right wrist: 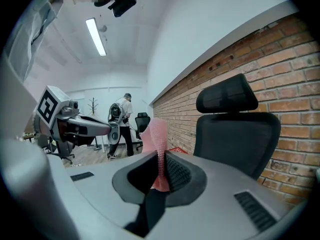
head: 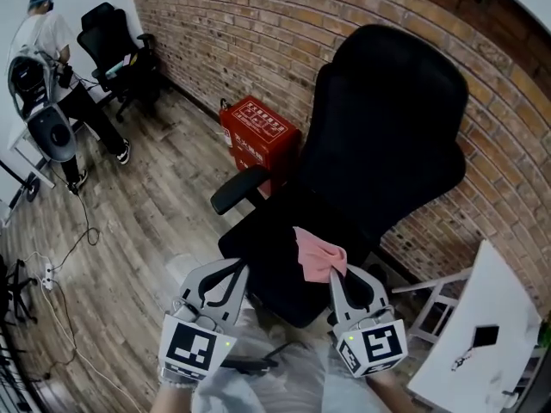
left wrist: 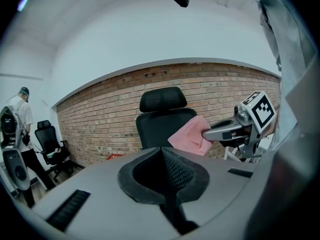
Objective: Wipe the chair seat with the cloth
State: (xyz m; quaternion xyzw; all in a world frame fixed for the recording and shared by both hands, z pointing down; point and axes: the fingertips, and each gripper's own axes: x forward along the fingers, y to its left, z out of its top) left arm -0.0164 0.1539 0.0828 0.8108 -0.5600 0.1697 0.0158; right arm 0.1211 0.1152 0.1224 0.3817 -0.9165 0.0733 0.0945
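Observation:
A black office chair stands against the brick wall, its seat (head: 280, 269) just ahead of both grippers and its tall backrest (head: 387, 127) behind. My right gripper (head: 337, 272) is shut on a pink cloth (head: 318, 256), which hangs over the seat's near right part. In the right gripper view the cloth (right wrist: 158, 139) stands up between the jaws of the right gripper (right wrist: 161, 160). My left gripper (head: 228, 274) hovers at the seat's near left edge, shut and empty. The left gripper view shows the left gripper (left wrist: 162, 156) with jaws closed together, the cloth (left wrist: 190, 136) and the right gripper (left wrist: 212, 131) beyond.
A red box (head: 258, 132) sits on the floor by the wall, left of the chair's armrest (head: 239, 188). A white table (head: 478, 334) is at the right. Far left, a person (head: 52, 67) stands near another black chair (head: 112, 46). Cables (head: 52, 274) lie on the wooden floor.

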